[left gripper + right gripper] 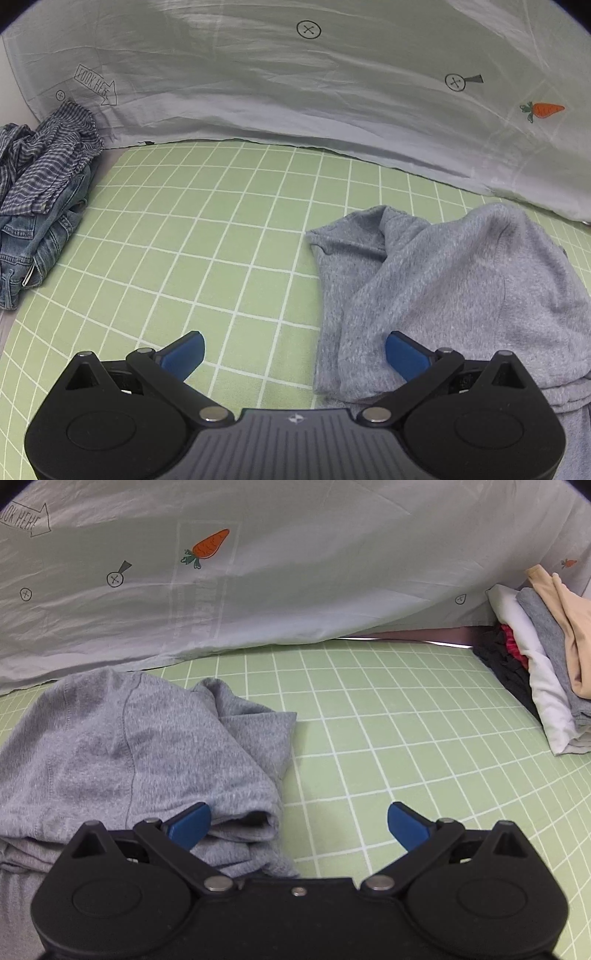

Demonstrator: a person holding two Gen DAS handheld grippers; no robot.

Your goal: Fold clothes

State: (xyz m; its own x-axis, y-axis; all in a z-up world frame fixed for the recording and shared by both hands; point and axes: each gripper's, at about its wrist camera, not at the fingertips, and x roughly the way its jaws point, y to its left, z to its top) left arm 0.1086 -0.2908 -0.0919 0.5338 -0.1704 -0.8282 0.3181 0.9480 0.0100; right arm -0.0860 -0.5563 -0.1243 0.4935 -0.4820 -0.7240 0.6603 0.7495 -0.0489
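Observation:
A rumpled grey knit garment (443,295) lies on the green grid mat (184,240), at the right of the left wrist view. It also shows at the left of the right wrist view (129,749). My left gripper (294,349) is open and empty, its right finger over the garment's left edge. My right gripper (298,821) is open and empty, its left finger over the garment's right edge, where a folded hem opening shows.
A pile of unfolded clothes, blue checked fabric (48,158) on denim (37,243), lies at the mat's far left. A stack of folded clothes (546,672) stands at the far right. A pale sheet with carrot prints (295,572) hangs behind the mat.

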